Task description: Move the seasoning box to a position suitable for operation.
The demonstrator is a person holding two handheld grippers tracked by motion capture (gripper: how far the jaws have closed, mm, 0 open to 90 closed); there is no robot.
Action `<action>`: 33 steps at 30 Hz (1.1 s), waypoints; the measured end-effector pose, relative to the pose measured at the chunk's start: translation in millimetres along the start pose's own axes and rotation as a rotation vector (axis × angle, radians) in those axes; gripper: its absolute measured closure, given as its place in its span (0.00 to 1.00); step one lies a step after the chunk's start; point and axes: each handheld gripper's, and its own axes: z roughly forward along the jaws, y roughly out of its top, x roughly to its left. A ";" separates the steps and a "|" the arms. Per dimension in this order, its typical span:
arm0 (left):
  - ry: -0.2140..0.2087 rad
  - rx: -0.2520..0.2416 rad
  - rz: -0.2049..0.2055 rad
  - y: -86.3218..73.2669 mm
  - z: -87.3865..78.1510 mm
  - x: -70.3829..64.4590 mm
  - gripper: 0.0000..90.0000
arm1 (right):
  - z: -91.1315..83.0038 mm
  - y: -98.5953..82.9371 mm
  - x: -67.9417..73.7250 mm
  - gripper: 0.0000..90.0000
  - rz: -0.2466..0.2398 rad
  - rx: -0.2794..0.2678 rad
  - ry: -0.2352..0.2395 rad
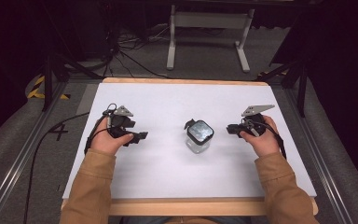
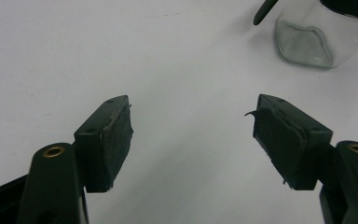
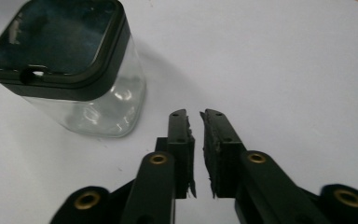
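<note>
Work on the glass jar [image 1: 199, 136] looks barely begun. Jar stands upright near the middle of the white desk [image 1: 168, 172], its black lid [image 3: 58, 42] still seated, with a small black tab at its far-left side. Left gripper [image 1: 137, 136] rests well to the jar's left, jaws spread wide and empty. Right gripper [image 1: 230, 128] sits just right of the jar, jaws nearly closed on nothing. Neither touches it, so grasping and any lid handling remain, by my reading.
</note>
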 end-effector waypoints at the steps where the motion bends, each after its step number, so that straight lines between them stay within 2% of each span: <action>1: -0.003 0.004 0.004 0.0 -0.5 -0.7 0.32 | 0.5 -0.6 -0.4 0.93 0.005 -0.001 0.008; 4: -0.003 -0.005 0.006 1.0 -3.8 -4.4 0.32 | 3.4 -2.0 -0.3 0.93 0.009 -0.017 0.016; 9: -0.036 -0.020 0.007 4.3 -4.5 -8.6 0.32 | 11.9 -2.4 1.6 0.93 0.002 -0.055 0.038; 11: -0.031 -0.020 0.020 4.6 -2.9 -7.6 0.32 | 15.4 -2.9 1.9 0.93 -0.005 -0.055 0.046; 14: -0.029 -0.013 0.012 4.5 -1.5 -9.1 0.32 | 19.6 -3.4 3.6 0.93 -0.014 -0.062 0.058; 15: -0.033 -0.002 0.030 4.7 -2.0 -9.4 0.32 | 20.9 -3.3 4.1 0.93 -0.020 -0.061 0.063; 19: -0.036 -0.013 0.028 2.3 -4.1 -13.8 0.32 | 31.9 -3.5 4.8 0.94 -0.064 -0.018 0.063; 21: -0.030 -0.002 0.042 -2.2 -7.7 -14.5 0.32 | 38.6 -2.5 4.4 0.95 -0.063 -0.015 0.088; 24: -0.028 0.007 0.025 -9.8 -13.4 -13.6 0.31 | 44.9 1.8 3.4 0.97 -0.058 -0.018 0.122; 27: -0.009 0.025 -0.003 -17.9 -16.1 -10.0 0.31 | 51.9 5.6 3.9 0.97 -0.082 0.000 0.144; 28: -0.006 0.031 0.005 -19.1 -16.3 -8.0 0.31 | 54.0 6.1 3.8 0.97 -0.093 -0.002 0.152; 30: 0.004 0.039 -0.015 -21.6 -14.8 -6.5 0.31 | 57.3 6.2 4.2 0.97 -0.098 0.003 0.171; 33: -0.008 0.049 -0.007 -21.5 -12.3 -6.4 0.31 | 59.4 5.6 4.5 0.97 -0.103 0.005 0.184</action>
